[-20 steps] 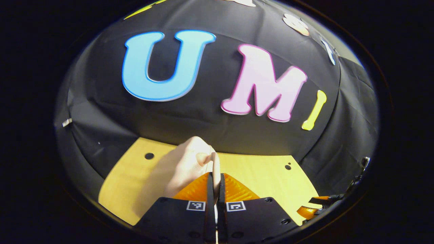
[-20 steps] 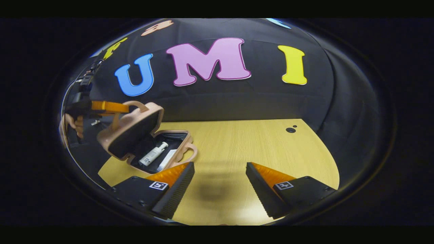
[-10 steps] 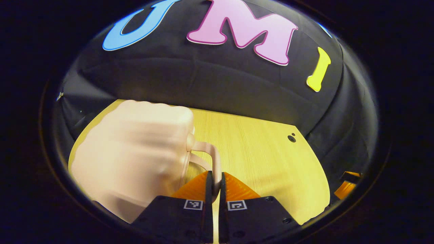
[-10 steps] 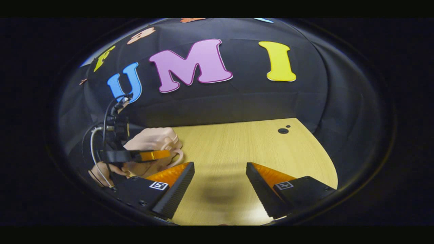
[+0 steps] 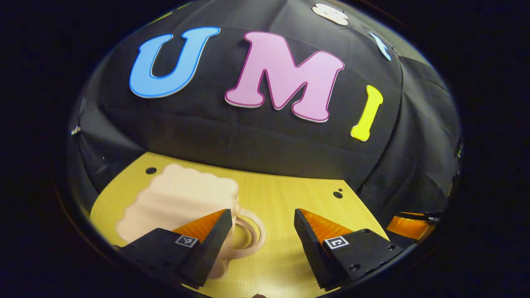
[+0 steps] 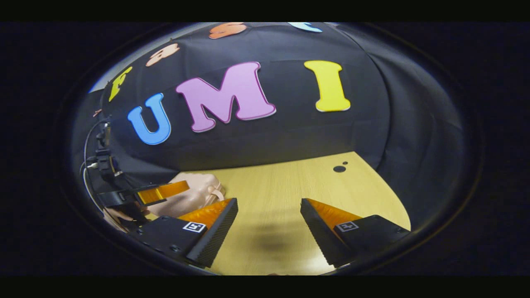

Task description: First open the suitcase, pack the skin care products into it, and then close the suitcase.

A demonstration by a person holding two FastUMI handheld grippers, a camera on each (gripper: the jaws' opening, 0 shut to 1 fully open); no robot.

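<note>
Suitcase (image 5: 182,198), pink and apparently closed, lies on the wooden table (image 5: 290,194) in the left gripper view, its handle (image 5: 248,234) between the wide-open, empty left gripper (image 5: 261,244) fingers. In the right gripper view, the suitcase (image 6: 194,192) sits far left; the right gripper (image 6: 269,231) is spread open, holding nothing.

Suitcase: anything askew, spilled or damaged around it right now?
Nothing stands out. The suitcase lies closed and flat on the table, handle intact, nothing spilled beside it. The left tongs stand open just off the handle; the right tongs are open over bare wood.
</note>
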